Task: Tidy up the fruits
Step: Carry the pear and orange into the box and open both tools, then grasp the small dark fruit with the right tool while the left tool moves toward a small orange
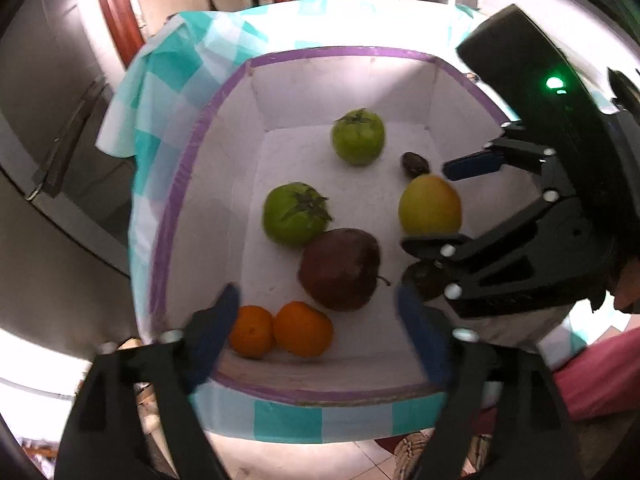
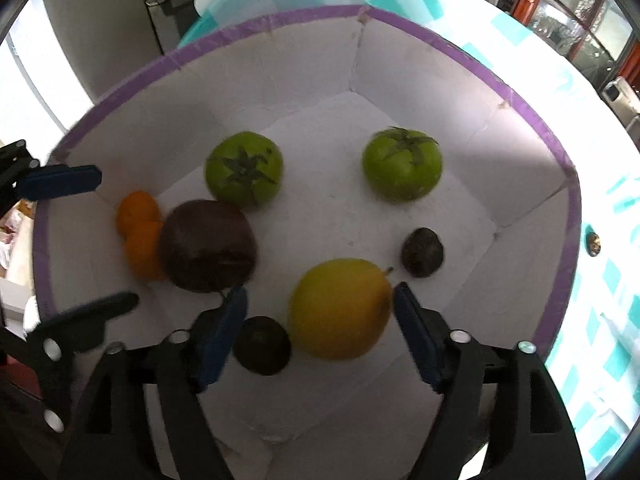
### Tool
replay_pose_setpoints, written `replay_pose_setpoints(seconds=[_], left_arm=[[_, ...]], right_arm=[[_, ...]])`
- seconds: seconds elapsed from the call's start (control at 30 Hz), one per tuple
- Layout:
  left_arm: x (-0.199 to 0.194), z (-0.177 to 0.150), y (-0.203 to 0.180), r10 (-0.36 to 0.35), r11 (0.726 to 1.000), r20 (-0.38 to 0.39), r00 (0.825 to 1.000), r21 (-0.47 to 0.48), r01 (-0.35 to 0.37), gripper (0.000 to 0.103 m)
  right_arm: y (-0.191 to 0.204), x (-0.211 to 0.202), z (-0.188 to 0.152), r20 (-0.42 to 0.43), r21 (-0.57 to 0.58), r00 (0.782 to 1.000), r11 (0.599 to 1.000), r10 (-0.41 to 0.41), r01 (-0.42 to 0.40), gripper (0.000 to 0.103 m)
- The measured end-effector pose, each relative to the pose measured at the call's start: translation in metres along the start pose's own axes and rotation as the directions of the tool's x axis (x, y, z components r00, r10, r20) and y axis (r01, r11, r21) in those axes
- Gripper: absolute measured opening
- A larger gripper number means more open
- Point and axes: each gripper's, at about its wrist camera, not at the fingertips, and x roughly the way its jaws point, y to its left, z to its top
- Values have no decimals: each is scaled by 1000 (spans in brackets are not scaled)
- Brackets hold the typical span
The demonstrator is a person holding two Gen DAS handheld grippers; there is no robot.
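Both hand-held grippers hang open over a white box of fruit.

The left hand-held gripper point(image 1: 316, 312) stands wide, nothing between its blue pads; two oranges point(image 1: 280, 330) sit just ahead of its left finger, touching each other, with a dark red apple point(image 1: 340, 269) beyond, its stem pointing right. The right hand-held gripper point(image 2: 320, 312) is spread too, a yellow-orange fruit point(image 2: 340, 308) lying loose between its fingers, stem end pointing toward the right finger, a small dark fruit point(image 2: 262, 345) beside it. Farther ahead two green tomatoes point(image 2: 244, 168) sit calyx-up. The purple-rimmed box point(image 2: 520, 92) rests on a checked cloth point(image 2: 600, 264) covering the bench.
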Motion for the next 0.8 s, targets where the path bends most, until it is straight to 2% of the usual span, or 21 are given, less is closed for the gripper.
replay_pose_setpoints(seconds=[0.37, 0.5, 0.53, 0.57, 0.63, 0.8], left_arm=[[0, -2, -3, 48, 998, 34, 998, -38, -47, 95], [1, -2, -4, 55, 997, 47, 997, -61, -52, 101], [2, -2, -5, 59, 997, 47, 997, -61, -56, 102], [2, -2, -7, 64, 996, 51, 997, -62, -60, 102], [3, -1, -8, 63, 996, 49, 997, -71, -59, 102], [5, -1, -8, 58, 996, 36, 998, -71, -56, 102]], right_arm=[[-3, -14, -5, 81, 32, 996, 999, 28, -31, 76], [-6, -24, -12, 149, 27, 989, 1000, -5, 1, 78], [-8, -29, -14, 173, 35, 985, 999, -17, 12, 84], [-14, -39, -17, 219, 62, 976, 998, 3, -17, 87], [-27, -55, -22, 299, 107, 954, 992, 32, -67, 87], [-85, -86, -30, 419, 219, 908, 973, -25, -74, 87]])
